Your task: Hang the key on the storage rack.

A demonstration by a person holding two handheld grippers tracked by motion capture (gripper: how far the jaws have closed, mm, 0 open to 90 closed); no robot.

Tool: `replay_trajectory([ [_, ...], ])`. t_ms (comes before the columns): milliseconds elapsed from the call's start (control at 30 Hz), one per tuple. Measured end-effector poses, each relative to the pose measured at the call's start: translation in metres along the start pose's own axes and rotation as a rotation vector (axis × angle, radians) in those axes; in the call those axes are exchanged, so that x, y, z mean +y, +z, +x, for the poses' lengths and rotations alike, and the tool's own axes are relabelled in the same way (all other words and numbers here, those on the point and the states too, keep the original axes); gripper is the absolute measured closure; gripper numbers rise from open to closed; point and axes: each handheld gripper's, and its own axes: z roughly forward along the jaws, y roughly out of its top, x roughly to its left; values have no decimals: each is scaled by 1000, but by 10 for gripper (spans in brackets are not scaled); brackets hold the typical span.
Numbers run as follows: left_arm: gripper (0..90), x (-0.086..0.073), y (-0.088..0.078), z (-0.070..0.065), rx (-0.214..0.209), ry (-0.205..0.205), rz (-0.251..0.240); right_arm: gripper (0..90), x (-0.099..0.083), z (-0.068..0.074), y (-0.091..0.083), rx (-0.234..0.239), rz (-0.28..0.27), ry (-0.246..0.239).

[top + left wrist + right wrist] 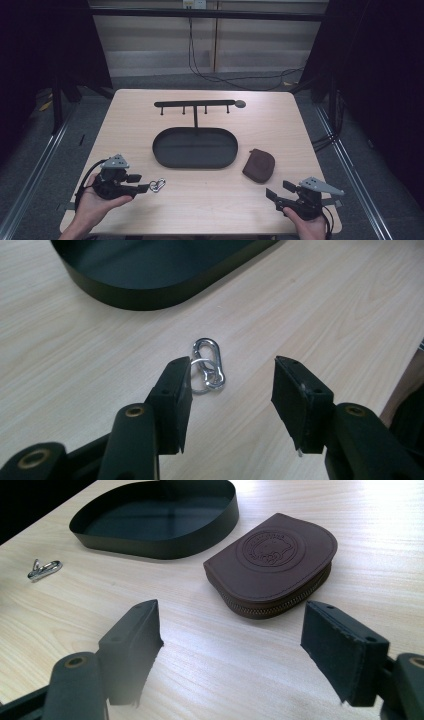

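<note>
1. from the high view i count two grippers, one in each hand, both low at the near edge of the table (125, 107).
2. my left gripper (148, 188) is at the near left. its jaws are apart with nothing pressed between the pads.
3. one silver carabiner clip (208, 364) with one small ring on it lies flat on the wood. in the left gripper view it sits just ahead of the jaw tips, close beside the left-hand pad; whether it touches that pad i cannot tell.
4. one black oval tray (160, 150) sits mid-table, beyond the clip and apart from it.
5. one black rack (195, 104) rises at the tray's far rim, a single bar on one post; i count four short pegs under the bar.
6. one brown zip pouch (272, 562) lies flat to the right of the tray, near it but not touching, with a round stamped emblem on top.
7. my right gripper (270, 194) is at the near right. its jaws are spread wide and hold nothing, and the pouch lies just ahead of them.
</note>
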Motion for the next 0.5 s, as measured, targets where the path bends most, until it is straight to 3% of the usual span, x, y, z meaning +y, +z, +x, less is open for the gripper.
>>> replay_trajectory([
  [100,504,4,2,3,-9,-2,26,238,0,0,-1,1,-6,-1],
  [200,532,8,10,10,-9,-41,92,239,0,1,0,5,6,-6],
  [500,531,23,17,16,0,-19,162,239,0,2,2,4,23,-13],
])
